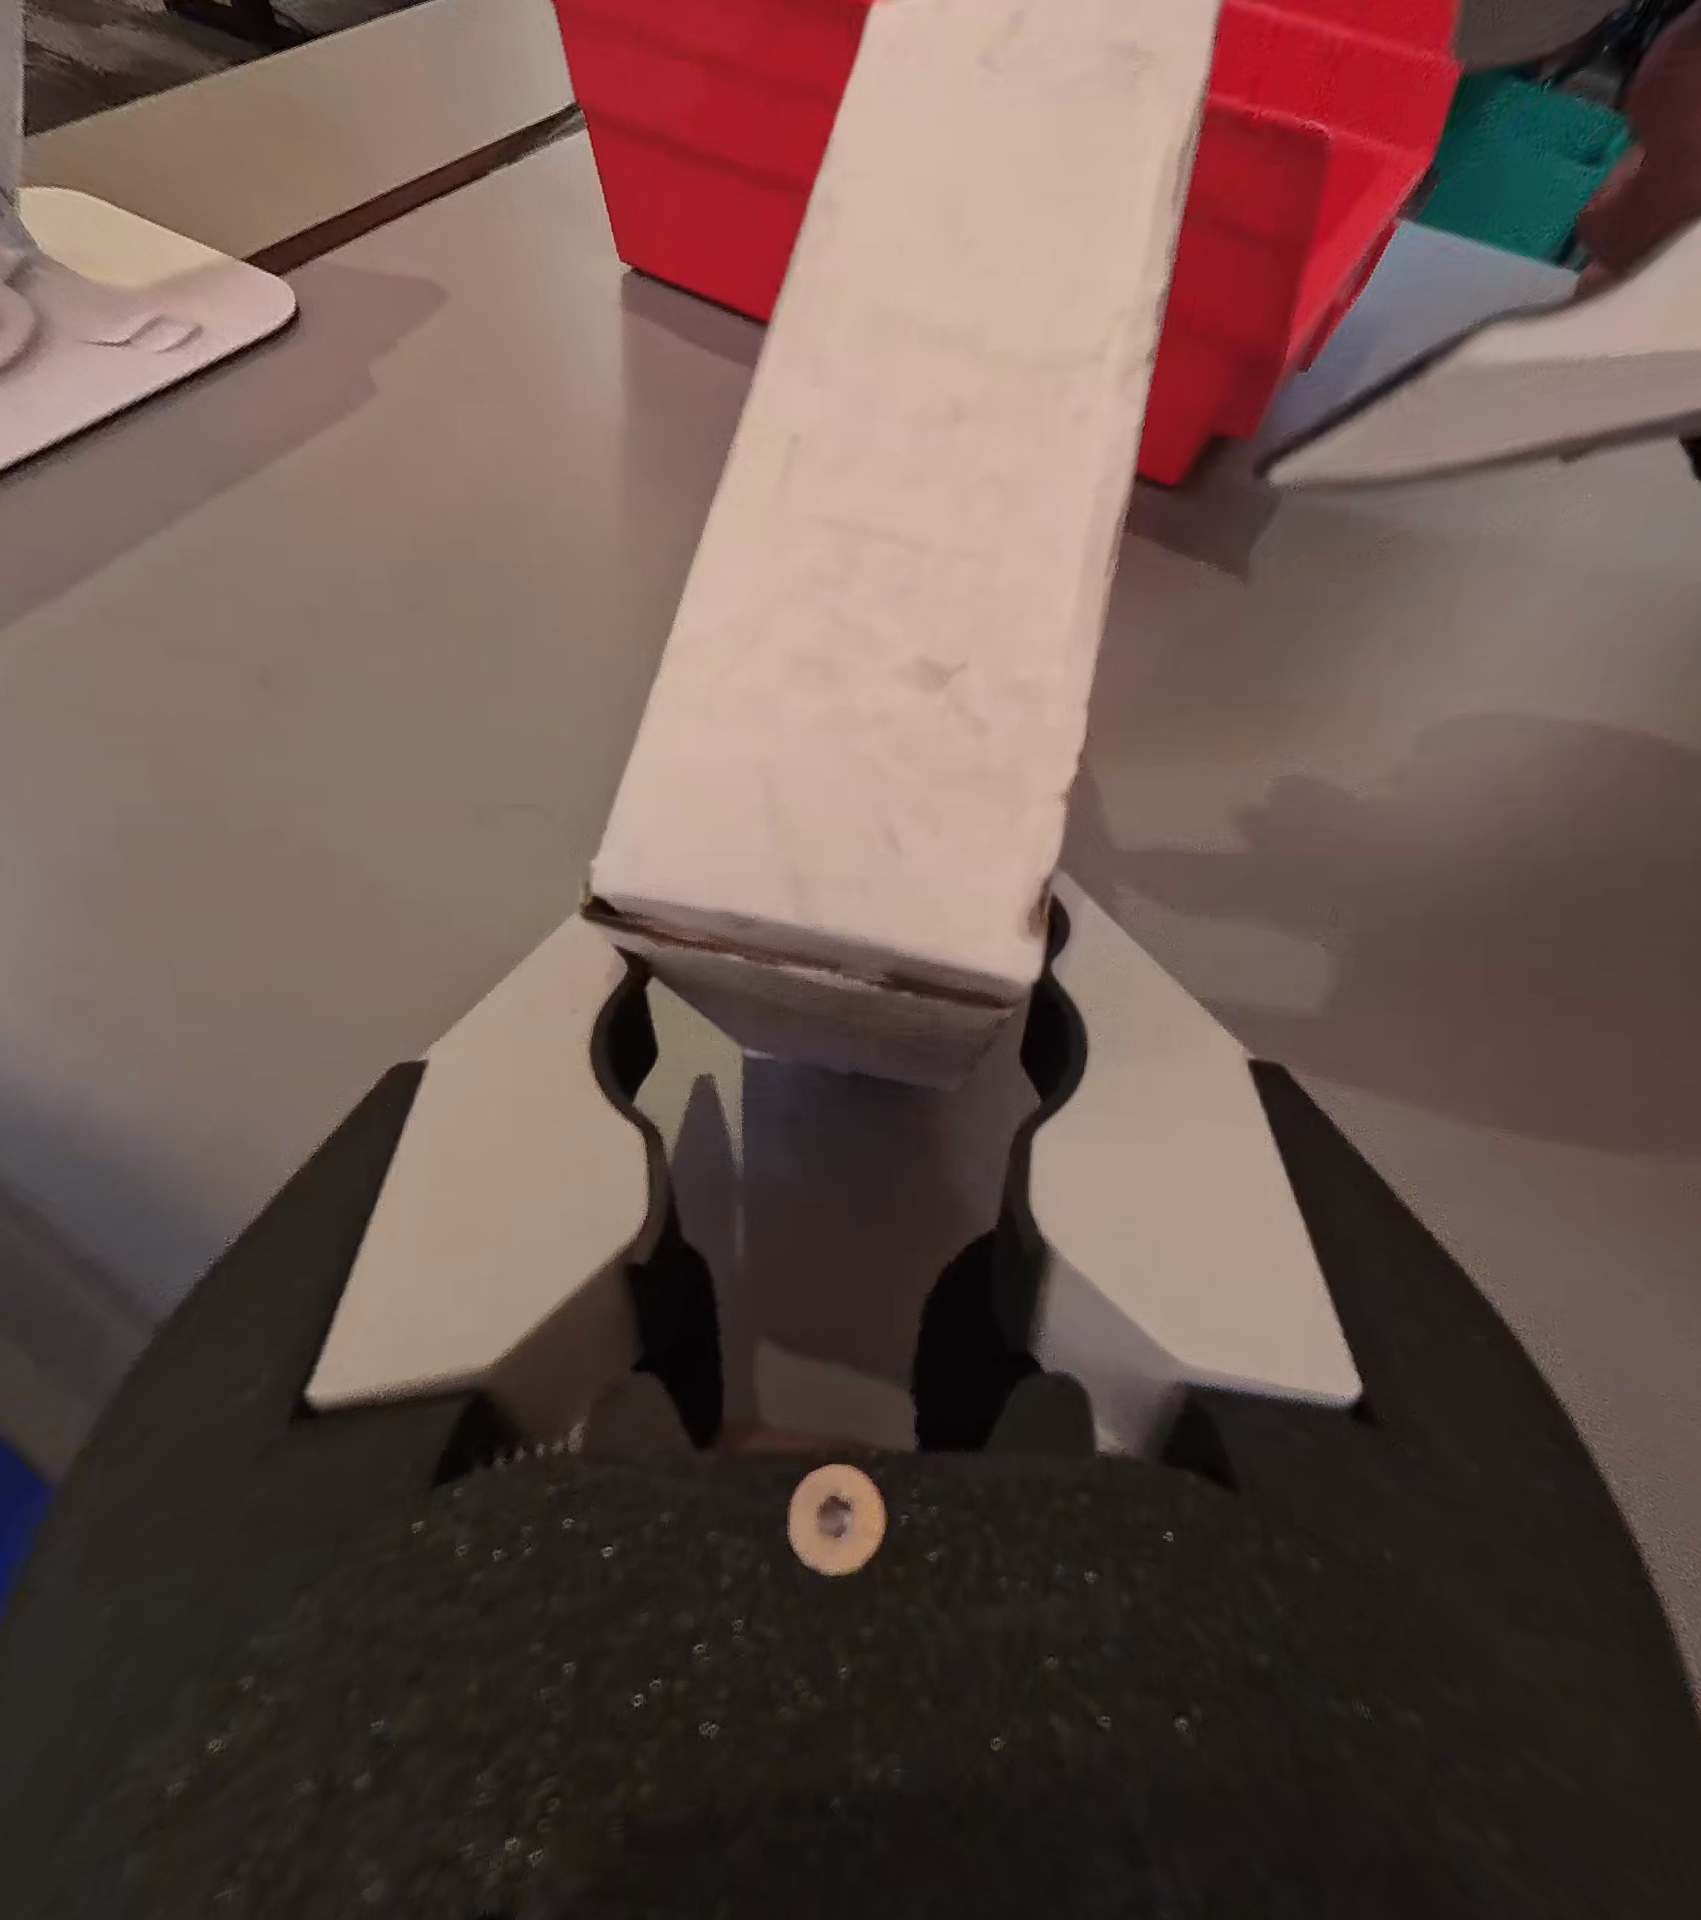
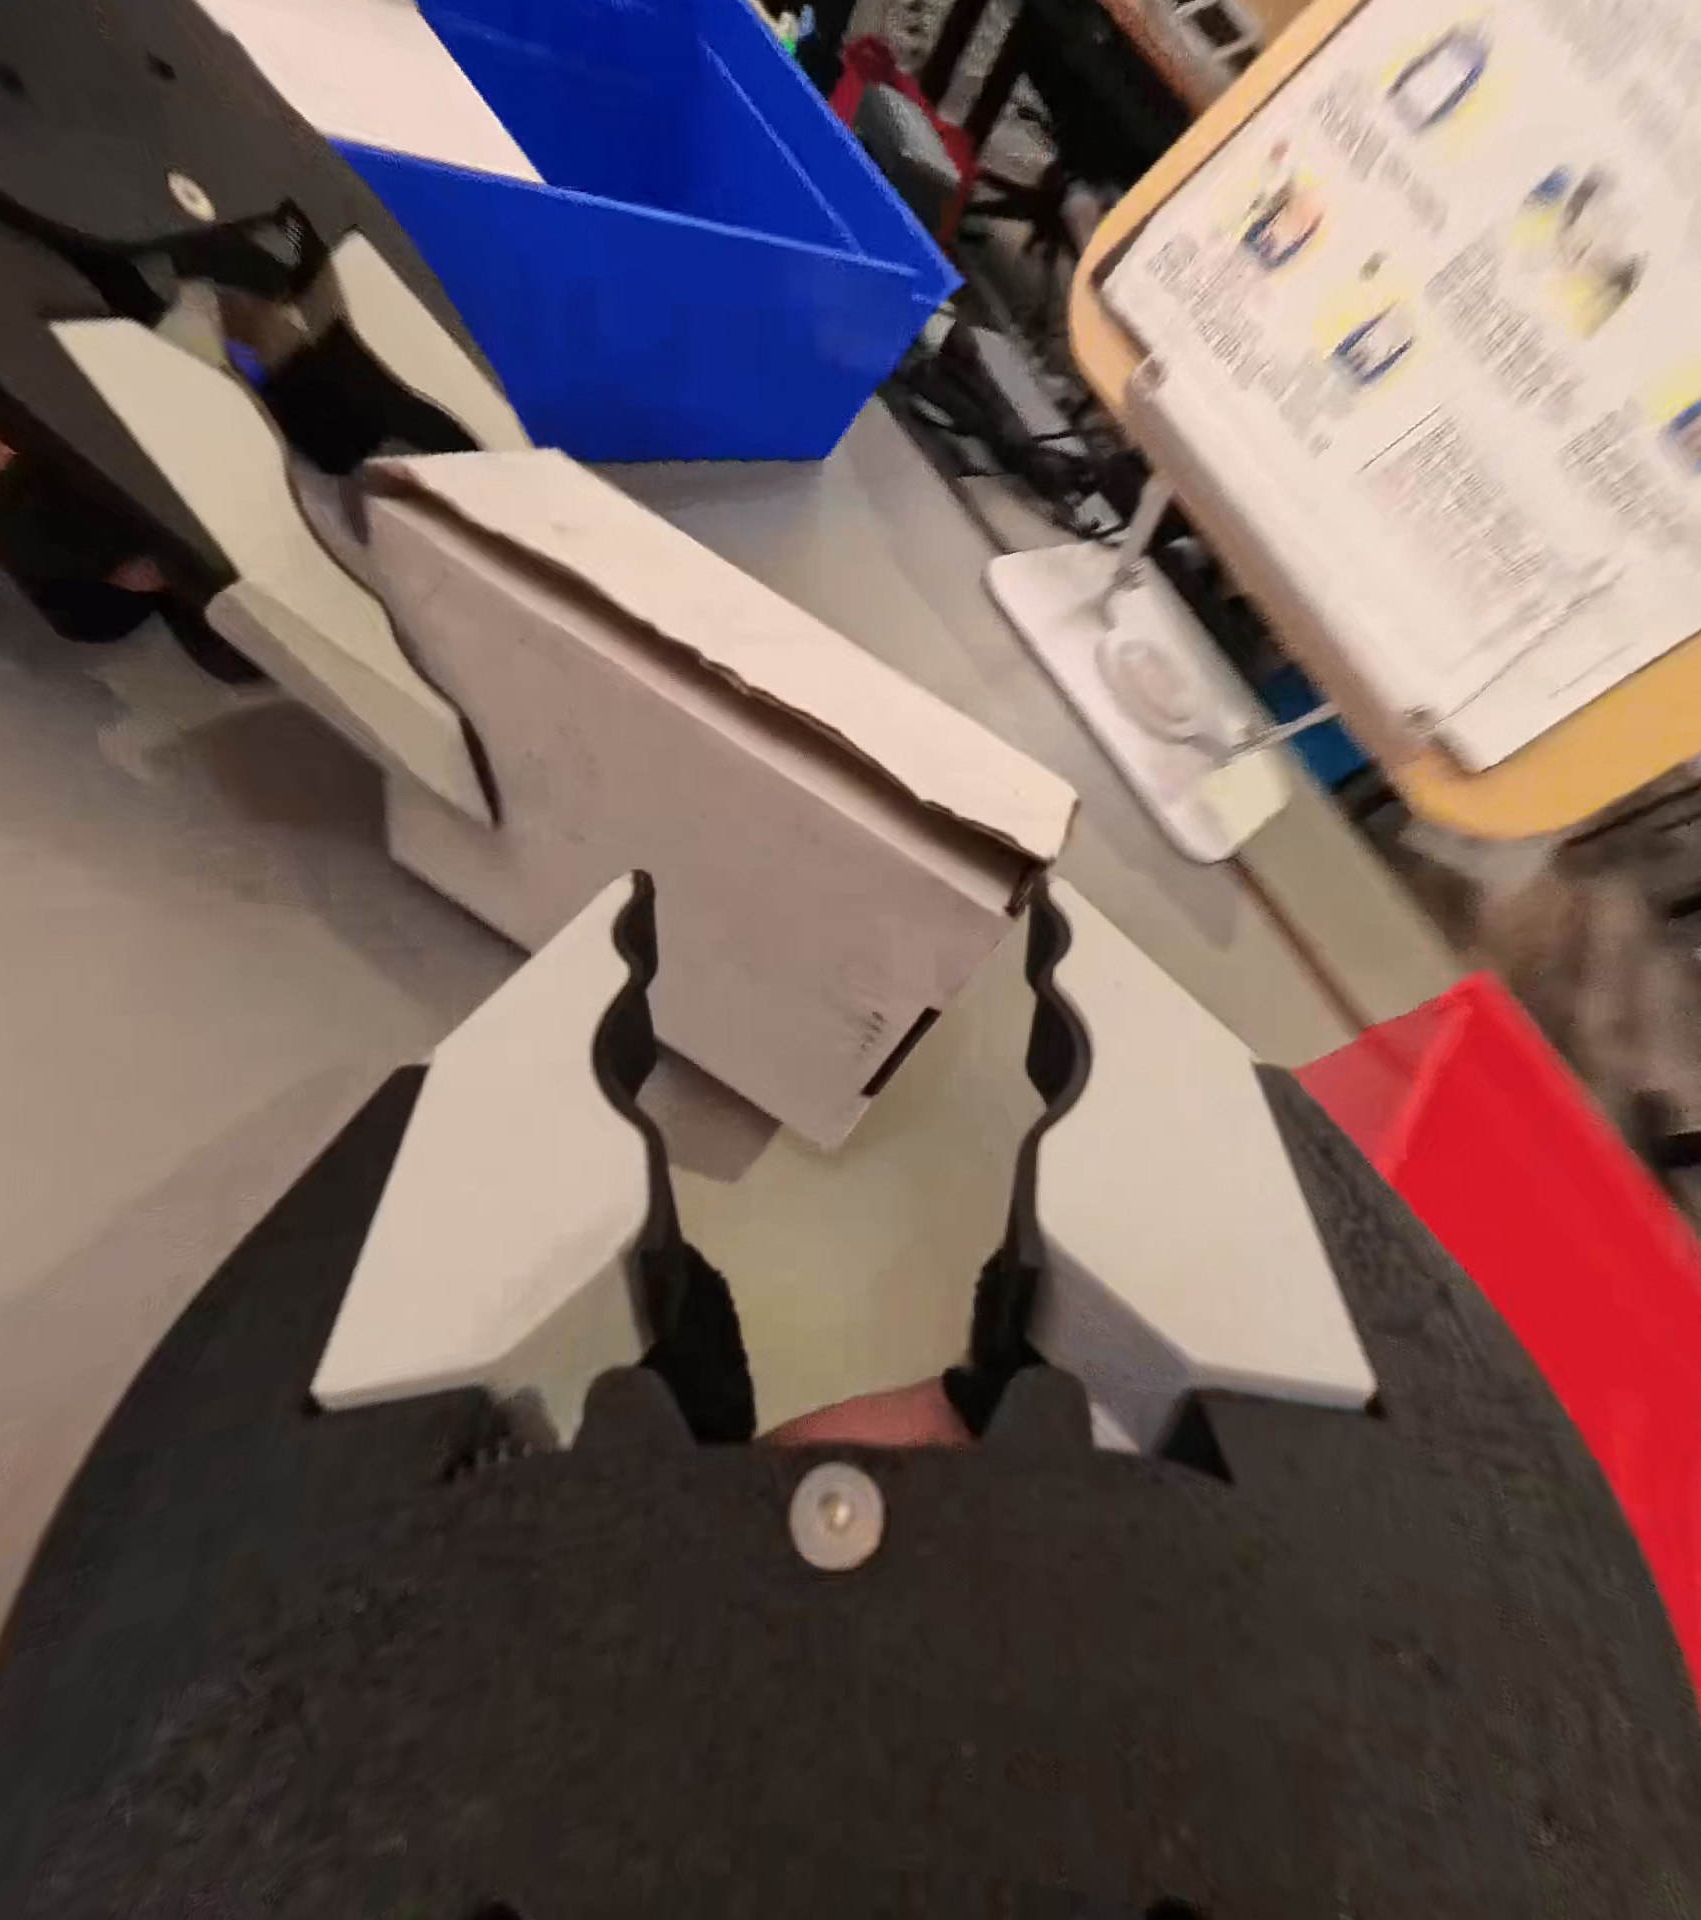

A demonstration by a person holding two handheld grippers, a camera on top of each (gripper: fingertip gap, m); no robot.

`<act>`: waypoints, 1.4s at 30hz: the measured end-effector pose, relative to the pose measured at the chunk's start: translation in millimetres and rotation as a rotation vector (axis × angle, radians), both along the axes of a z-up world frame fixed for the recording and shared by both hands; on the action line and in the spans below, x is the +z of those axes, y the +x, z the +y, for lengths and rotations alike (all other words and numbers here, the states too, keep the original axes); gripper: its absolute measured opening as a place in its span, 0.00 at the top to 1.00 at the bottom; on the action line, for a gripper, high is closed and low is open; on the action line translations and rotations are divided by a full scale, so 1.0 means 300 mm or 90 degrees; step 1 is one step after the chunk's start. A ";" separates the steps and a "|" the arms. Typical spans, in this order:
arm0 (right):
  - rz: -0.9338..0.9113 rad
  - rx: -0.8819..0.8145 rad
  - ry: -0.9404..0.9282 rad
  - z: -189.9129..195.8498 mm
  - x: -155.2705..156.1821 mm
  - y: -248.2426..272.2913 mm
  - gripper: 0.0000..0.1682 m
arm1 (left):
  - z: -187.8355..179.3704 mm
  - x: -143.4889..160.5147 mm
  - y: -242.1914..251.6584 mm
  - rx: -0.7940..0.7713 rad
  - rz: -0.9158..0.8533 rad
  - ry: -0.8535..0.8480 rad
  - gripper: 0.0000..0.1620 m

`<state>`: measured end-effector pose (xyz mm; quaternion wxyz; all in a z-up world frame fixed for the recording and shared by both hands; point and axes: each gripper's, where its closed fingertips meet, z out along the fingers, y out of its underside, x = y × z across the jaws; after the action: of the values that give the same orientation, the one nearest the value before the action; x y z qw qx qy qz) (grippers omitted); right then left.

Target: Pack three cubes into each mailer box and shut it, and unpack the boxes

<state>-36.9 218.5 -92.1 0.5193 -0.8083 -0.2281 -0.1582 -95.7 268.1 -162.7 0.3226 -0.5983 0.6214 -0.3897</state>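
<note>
A long white mailer box (image 1: pixel 908 540) with its lid down has its near end between the fingertips of my left gripper (image 1: pixel 830 935), which is shut on it. The box's far part runs up towards the red bin (image 1: pixel 711 177). In the right wrist view the same box (image 2: pixel 680 821) lies slanted on the grey table (image 2: pixel 98 987), with the left gripper (image 2: pixel 326 488) clamped on its far end. My right gripper (image 2: pixel 835 894) is open, and the box's near corner sits between its fingers. No cubes are in view.
A blue bin (image 2: pixel 680 312) stands behind the box and a red bin (image 2: pixel 1552 1247) lies at my right. A white stand base (image 1: pixel 67 322) holds a printed sheet on a board (image 2: pixel 1469 395). A blurred white panel (image 1: pixel 1552 353) juts in at the right, with something green (image 1: pixel 1521 166) behind it.
</note>
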 end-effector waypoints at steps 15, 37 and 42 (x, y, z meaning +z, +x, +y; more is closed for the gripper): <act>-0.178 0.017 -0.034 0.012 0.112 0.024 0.70 | 0.052 -0.014 0.003 -0.017 0.035 0.050 0.60; -0.113 0.307 -0.351 0.131 -0.077 -0.190 0.79 | -0.003 -0.028 0.029 -0.114 0.077 0.102 0.60; -0.036 0.302 -0.352 0.142 -0.027 -0.175 0.85 | -0.003 -0.028 0.031 -0.113 0.071 0.097 0.60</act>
<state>-89.5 261.2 -100.3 0.2970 -0.8379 -0.4577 0.0118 -86.3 267.2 -171.1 0.2961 -0.5354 0.7168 -0.3345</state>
